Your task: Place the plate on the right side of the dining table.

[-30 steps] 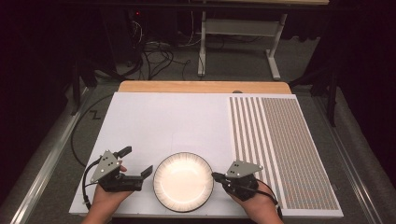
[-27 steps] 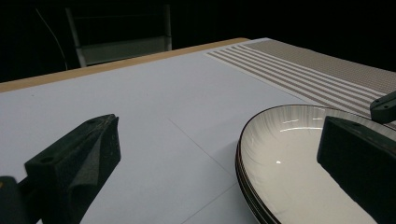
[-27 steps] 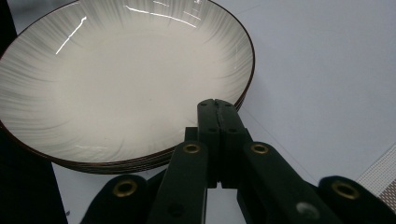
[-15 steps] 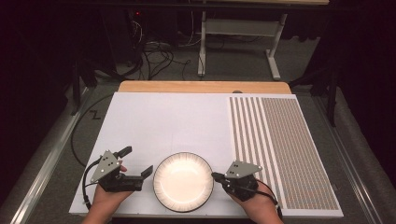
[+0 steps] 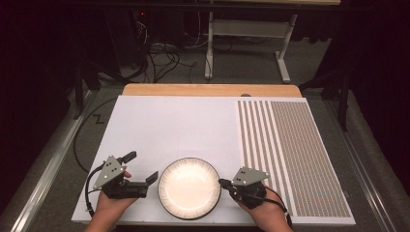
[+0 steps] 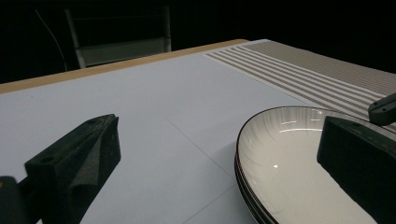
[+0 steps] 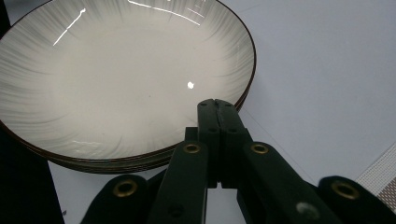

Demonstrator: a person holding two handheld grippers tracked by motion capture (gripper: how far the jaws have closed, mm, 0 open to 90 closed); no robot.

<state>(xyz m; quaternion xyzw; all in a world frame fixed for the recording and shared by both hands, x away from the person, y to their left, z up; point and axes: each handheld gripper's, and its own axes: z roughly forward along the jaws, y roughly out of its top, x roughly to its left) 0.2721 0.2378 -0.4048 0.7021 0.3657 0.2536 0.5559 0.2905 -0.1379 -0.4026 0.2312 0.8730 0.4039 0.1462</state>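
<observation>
A white plate point(image 5: 189, 187) with a dark rim lies near the front edge of the white board, on top of a short stack of like plates point(image 7: 116, 79). My left gripper point(image 5: 141, 166) is open just left of it; in the left gripper view its right jaw stands over the plate point(image 6: 289, 172) and its left jaw over bare board. My right gripper point(image 5: 223, 182) is shut at the plate's right rim, its closed tips point(image 7: 216, 105) lying over the rim with nothing between them. The right gripper's tip point(image 6: 383, 109) shows beyond the plate in the left gripper view.
The white board point(image 5: 183, 125) covers most of the table. A brown striped and dotted mat point(image 5: 290, 150) takes the right side. A wooden table edge point(image 5: 208, 90) runs along the back, with cables and table legs on the floor beyond.
</observation>
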